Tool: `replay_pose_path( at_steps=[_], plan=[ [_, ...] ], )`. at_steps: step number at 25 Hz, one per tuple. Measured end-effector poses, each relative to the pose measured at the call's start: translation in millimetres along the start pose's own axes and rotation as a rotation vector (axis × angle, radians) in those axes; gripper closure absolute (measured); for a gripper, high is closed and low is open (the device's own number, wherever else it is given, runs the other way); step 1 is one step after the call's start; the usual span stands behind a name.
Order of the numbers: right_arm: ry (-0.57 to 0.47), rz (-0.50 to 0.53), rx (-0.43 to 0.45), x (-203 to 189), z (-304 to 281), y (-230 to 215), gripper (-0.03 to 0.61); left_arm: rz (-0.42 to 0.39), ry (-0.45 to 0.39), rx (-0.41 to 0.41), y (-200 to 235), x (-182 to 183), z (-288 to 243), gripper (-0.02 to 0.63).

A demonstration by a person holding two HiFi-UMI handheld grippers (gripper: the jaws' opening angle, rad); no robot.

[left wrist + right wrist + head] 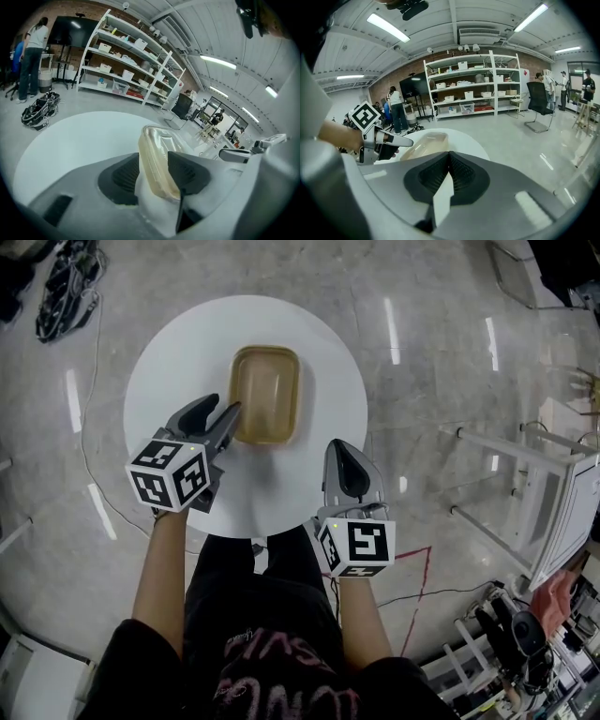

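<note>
Left gripper (228, 420) clamped on the near-left rim of the plastic tray (269, 390), tray mid-table (169, 352). Right gripper (344, 457) closed, empty, near the table edge. Risk: thin one-sided rim grip, tray could flex, slip or tip

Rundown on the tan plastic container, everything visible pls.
The tan plastic container is a shallow rectangular tray with rounded corners and a flared rim. It is translucent amber and looks like thin plastic. Nothing shows inside it. It rests near the middle of the round white table, its long side pointing away from the person. The left gripper has its jaws closed on the rim at the near left side. Nothing else touches it.
</note>
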State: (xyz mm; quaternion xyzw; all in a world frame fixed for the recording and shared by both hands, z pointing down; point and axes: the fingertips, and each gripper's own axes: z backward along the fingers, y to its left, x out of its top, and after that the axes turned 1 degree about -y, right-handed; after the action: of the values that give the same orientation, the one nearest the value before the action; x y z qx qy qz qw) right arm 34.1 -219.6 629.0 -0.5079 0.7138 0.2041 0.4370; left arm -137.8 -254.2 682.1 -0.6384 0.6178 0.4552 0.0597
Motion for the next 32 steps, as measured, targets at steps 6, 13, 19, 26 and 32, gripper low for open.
replay_pose_path(
  at_steps=[6, 13, 19, 26, 32],
  plan=[
    [0.020, 0.004, -0.004, -10, -5, -2, 0.568, 0.067, 0.000, -0.056, 2, -7, -7, 0.437],
    [0.028, 0.013, 0.000, -13, -6, 1, 0.568, 0.080, -0.001, -0.097, -2, -7, -8, 0.483],
    [0.021, 0.026, 0.004, -11, -6, 0, 0.568, 0.054, -0.018, -0.074, -3, -4, -8, 0.489],
    [0.017, 0.028, 0.005, -13, -1, -4, 0.568, 0.045, -0.032, -0.069, -9, -4, -7, 0.508],
    [0.010, 0.032, -0.003, -5, 0, 2, 0.568, 0.044, -0.058, -0.086, -11, 8, 3, 0.526]
  ],
)
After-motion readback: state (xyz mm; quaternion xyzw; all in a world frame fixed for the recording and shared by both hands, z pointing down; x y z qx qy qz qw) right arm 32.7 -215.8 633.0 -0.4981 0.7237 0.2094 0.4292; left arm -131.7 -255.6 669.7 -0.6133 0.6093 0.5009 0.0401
